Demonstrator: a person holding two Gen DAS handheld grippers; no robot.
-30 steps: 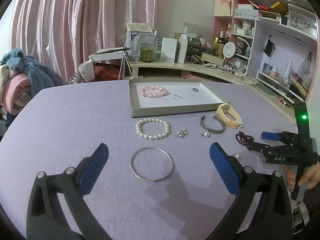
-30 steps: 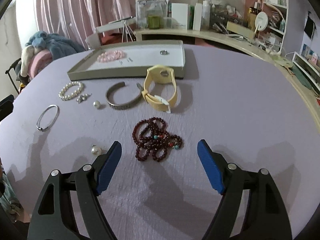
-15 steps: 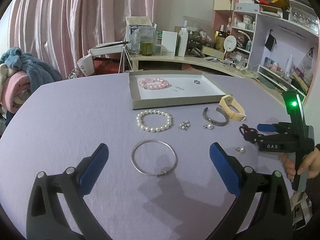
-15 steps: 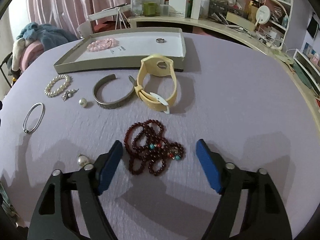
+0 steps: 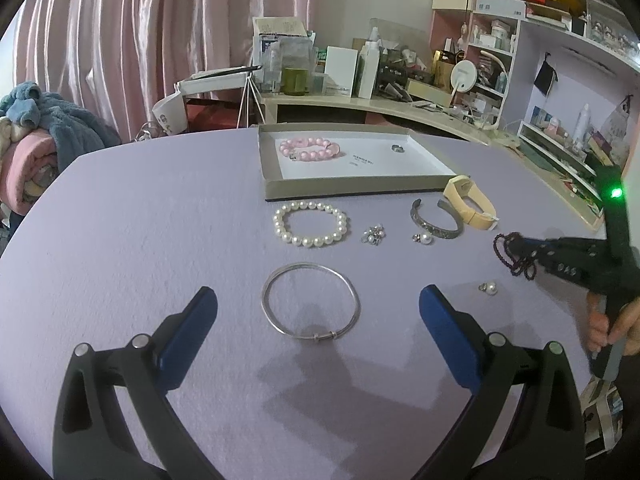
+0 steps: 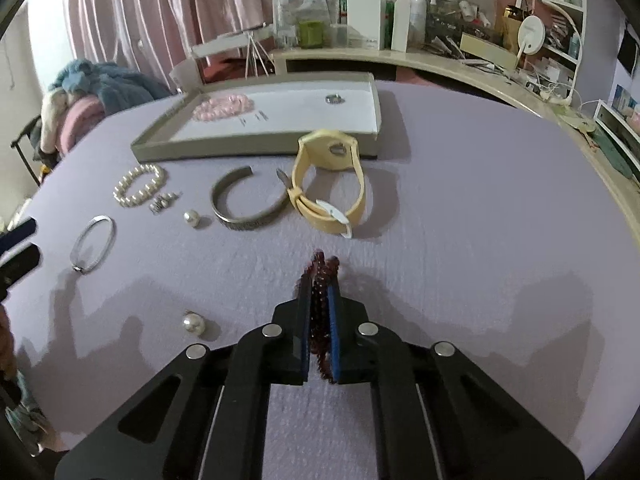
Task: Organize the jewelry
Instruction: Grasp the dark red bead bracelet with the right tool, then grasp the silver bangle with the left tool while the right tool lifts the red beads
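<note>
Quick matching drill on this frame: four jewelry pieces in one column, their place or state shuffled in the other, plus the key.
Things:
1. dark red bead strand
2. pink bead bracelet
3. silver bangle
4. yellow watch

Places or states:
A. flat on the purple cloth, between the open fingers of the left gripper
B. inside the shallow tray
C. pinched between the pads of the right gripper, whose jaws have just been closing
D. on the cloth just in front of the tray's right end, beside the open cuff bracelet

Pairs: 1-C, 2-B, 3-A, 4-D
</note>
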